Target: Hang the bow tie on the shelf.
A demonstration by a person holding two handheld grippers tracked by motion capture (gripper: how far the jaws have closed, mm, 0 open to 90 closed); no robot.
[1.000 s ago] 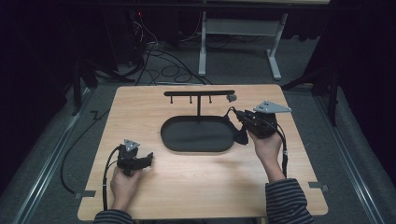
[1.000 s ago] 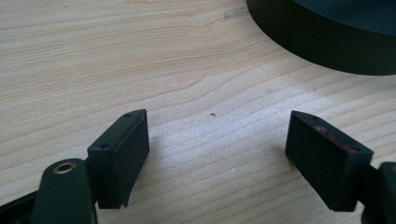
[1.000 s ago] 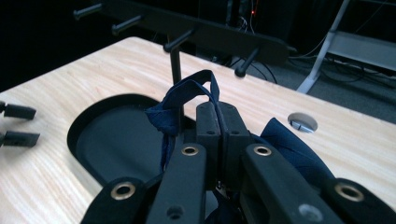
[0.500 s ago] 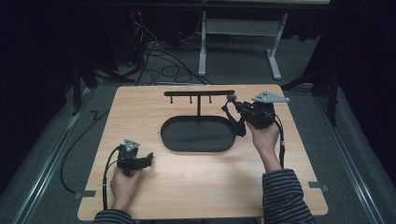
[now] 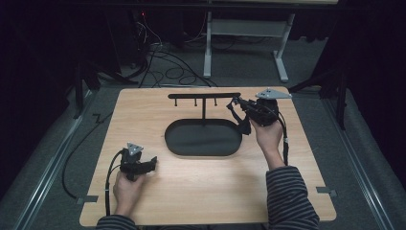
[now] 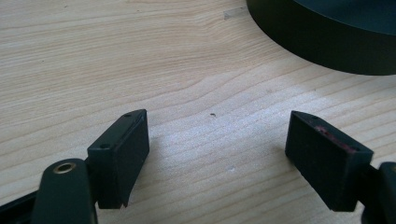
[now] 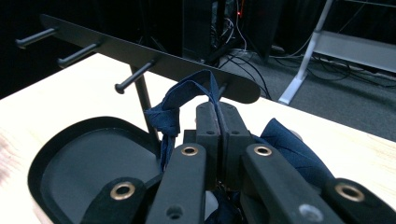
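2 grippers: the right gripper (image 7: 219, 126) is clamped on a blue cloth loop (image 7: 180, 105) near the rack's end peg (image 7: 223, 88); the left gripper (image 6: 217, 154) rests with jaws apart. Probably best to open the loop before hooking.

Navy cloth (image 7: 187, 100) mostly hidden behind the right hand-held gripper (image 7: 217, 122); what kind of item it is can't be told. Rack bar (image 7: 140, 51) left end lost in dark at 10 o'clock. Black tray (image 6: 327, 32) cropped at 1 o'clock in left gripper view. Far background beyond worktop (image 5: 143, 115) too dark to read.
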